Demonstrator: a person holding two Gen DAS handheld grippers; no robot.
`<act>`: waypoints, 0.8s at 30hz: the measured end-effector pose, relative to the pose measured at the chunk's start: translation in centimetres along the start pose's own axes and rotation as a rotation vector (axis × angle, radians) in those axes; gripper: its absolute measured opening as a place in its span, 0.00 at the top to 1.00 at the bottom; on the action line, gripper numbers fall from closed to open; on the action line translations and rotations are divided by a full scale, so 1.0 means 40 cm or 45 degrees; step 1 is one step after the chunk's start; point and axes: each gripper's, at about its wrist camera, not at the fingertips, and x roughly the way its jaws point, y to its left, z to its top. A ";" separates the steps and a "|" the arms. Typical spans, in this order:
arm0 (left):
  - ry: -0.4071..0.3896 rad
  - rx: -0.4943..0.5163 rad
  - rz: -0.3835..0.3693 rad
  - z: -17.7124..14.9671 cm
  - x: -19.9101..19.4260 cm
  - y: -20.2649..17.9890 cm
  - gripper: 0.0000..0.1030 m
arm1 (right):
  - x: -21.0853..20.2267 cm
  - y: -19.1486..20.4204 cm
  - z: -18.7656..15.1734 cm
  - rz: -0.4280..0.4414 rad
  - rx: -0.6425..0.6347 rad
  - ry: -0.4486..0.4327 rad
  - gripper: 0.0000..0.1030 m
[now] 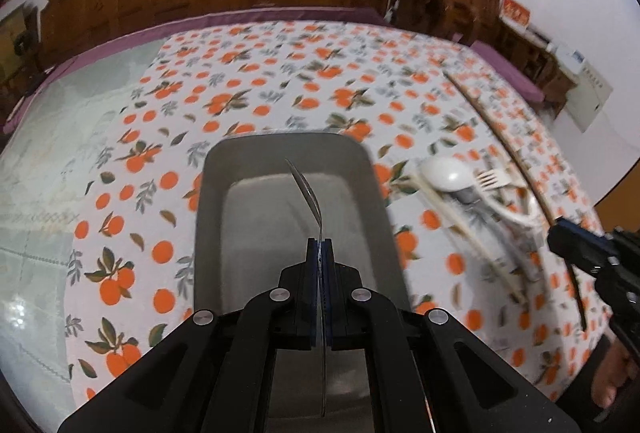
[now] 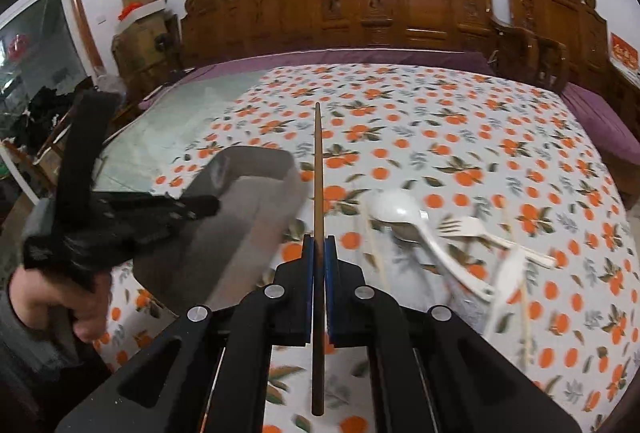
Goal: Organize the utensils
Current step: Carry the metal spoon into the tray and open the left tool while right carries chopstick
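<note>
My left gripper is shut on a thin metal utensil, seen edge-on with a curved end, above the grey tray. In the right wrist view that gripper, held by a hand, hangs over the tray. My right gripper is shut on a long brown chopstick pointing away across the cloth. From the left wrist view the right gripper and its chopstick sit at the right edge. A white spoon, a white fork and pale chopsticks lie in a pile right of the tray.
The table wears an orange-print cloth, with bare glass to the left. Carved wooden chairs line the far side. The same pile, spoon and fork, shows blurred in the left wrist view.
</note>
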 end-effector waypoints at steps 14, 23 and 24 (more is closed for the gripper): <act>0.062 -0.047 0.050 -0.005 0.037 0.056 0.98 | 0.103 0.092 0.008 0.068 0.028 0.076 0.94; -0.080 -0.067 0.108 0.026 -0.082 0.111 0.97 | 0.149 0.136 0.029 0.116 0.078 0.103 0.94; -0.093 -0.072 0.114 0.029 -0.094 0.120 0.97 | 0.155 0.140 0.030 0.118 0.085 0.108 0.94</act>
